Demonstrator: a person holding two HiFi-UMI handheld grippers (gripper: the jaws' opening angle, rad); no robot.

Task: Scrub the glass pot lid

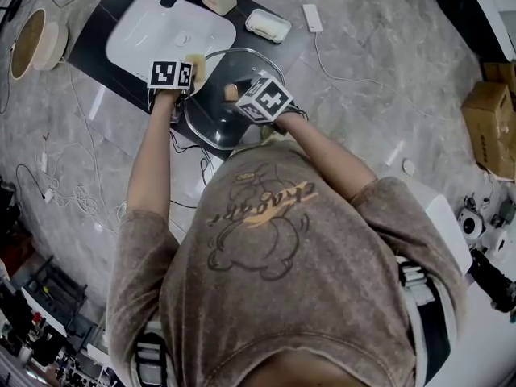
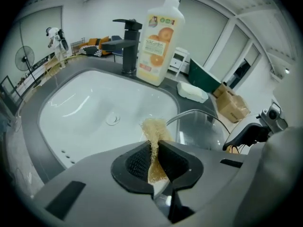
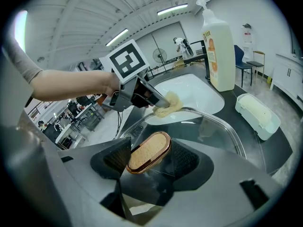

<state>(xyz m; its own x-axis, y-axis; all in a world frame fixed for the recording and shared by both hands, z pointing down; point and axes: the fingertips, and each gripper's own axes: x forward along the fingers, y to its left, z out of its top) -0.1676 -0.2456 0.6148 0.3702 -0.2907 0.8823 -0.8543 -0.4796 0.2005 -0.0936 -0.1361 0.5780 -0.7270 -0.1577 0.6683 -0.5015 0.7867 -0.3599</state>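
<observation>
glass lid, knob between right tongs

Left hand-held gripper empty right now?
No, the left hand-held gripper has its jaws closed on a yellowish scrub pad, which sticks out beyond the jaw tips.
</observation>
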